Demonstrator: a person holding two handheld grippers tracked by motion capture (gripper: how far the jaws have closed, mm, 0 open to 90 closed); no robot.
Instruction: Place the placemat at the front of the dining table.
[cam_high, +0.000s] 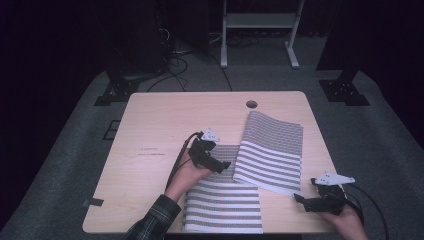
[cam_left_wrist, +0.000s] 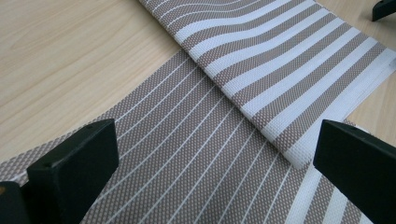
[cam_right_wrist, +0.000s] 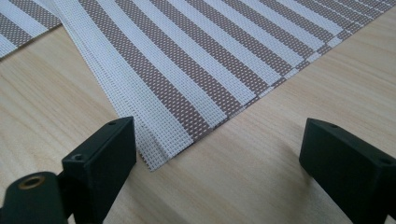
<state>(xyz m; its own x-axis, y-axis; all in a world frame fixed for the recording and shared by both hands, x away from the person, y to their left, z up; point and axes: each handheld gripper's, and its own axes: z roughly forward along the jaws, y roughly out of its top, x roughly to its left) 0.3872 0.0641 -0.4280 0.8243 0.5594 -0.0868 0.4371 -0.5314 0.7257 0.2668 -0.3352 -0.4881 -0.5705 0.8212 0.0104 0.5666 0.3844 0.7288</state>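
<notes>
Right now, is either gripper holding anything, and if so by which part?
Nothing is held. The left gripper is open over the striped woven placemat, and the right gripper is open beside its near corner.

Folded mat (cam_high: 270, 150) lay on table (cam_high: 150, 130), right half overlapping near mat (cam_high: 222, 205) beneath its left edge.

- High view: dim, bluish cast; worktop (cam_high: 160, 125) lit from above, surroundings near black.
- Gripper views: bright, even light; weave sharp, near jaws slightly soft.
- Shadows: soft, faint beneath jaws.
- Glare: none evident.
</notes>
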